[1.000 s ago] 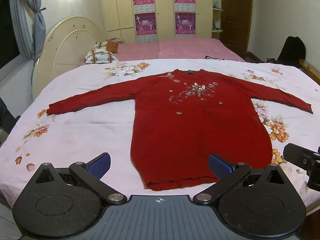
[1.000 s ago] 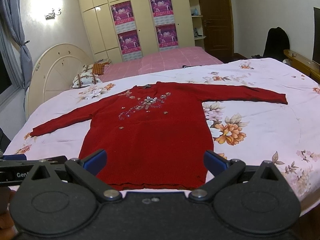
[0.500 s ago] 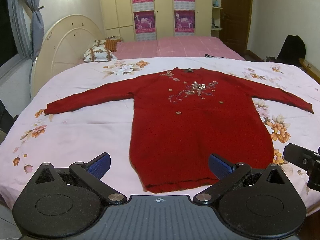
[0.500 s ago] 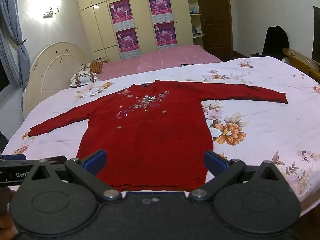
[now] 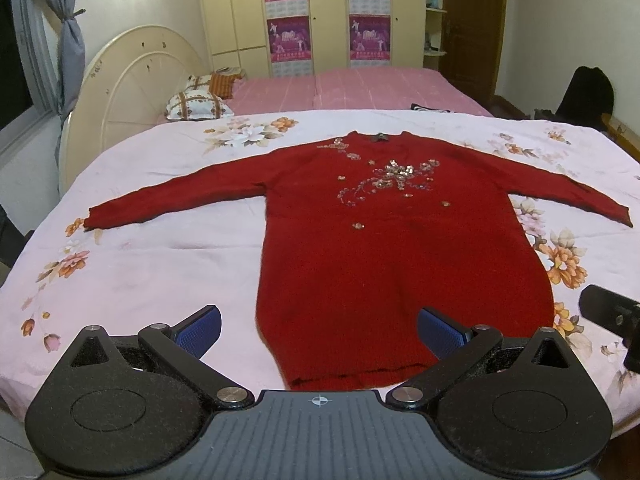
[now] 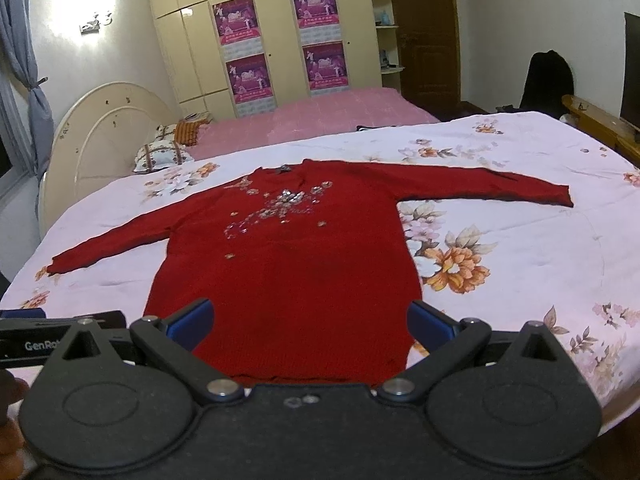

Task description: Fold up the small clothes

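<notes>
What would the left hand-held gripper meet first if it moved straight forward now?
Probably the hem of the red sweater, which lies flat on the floral bedsheet ahead of the open left hand-held gripper; depth is uncertain.

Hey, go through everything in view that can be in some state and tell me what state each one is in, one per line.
Red sweater: unfolded, spread flat face up on the bed, both sleeves stretched out sideways.
Left claw: open, empty, near the sweater's hem.
Right claw: open, empty, near the hem.
Floral bedsheet: spread over the bed, lightly creased.
Wardrobe doors: closed.
Wall lamp: on.
Curtain: tied back.
</notes>
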